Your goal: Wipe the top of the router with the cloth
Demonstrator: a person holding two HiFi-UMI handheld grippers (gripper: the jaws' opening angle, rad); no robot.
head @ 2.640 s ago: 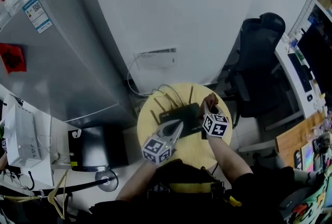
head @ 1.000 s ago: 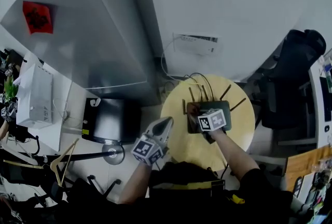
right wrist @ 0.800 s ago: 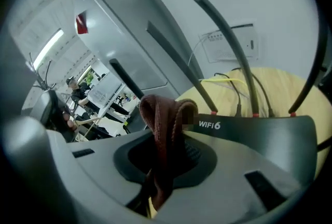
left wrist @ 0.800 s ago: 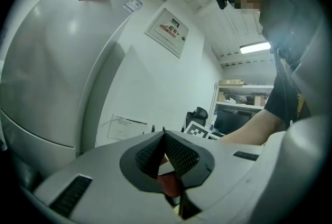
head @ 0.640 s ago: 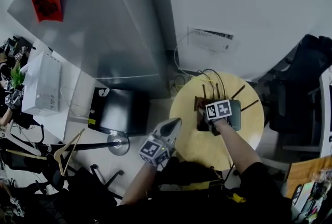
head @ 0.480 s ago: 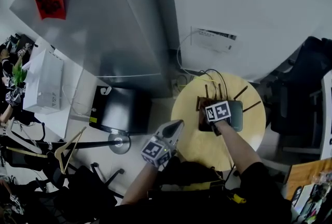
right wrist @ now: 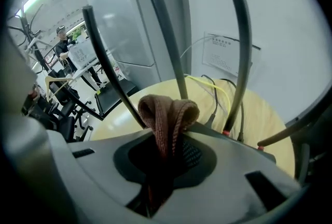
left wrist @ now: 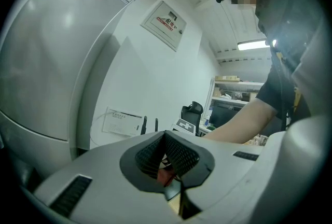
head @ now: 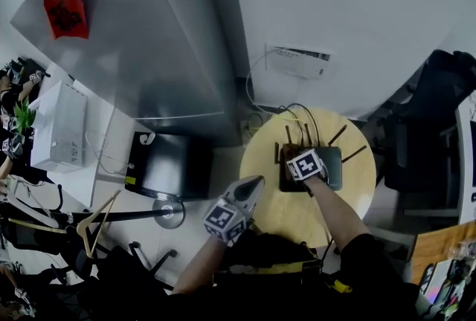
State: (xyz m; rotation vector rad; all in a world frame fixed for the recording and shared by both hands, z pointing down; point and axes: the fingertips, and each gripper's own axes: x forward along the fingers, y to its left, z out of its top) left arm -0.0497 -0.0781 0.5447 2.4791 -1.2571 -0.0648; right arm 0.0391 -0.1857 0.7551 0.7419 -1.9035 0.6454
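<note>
Right gripper (right wrist: 166, 158), jaws pinching the folded brown cloth (right wrist: 168, 114), set on the black router (head: 332, 167) atop the round table (head: 286, 212); left gripper (left wrist: 166, 158) pressed together, empty, held aside; wiping judged under way, remainder undeterminable.

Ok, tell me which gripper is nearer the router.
Right. The right gripper is over the top of the router, shut on the cloth; the left gripper is by the table's left edge, apart from the router.
</note>
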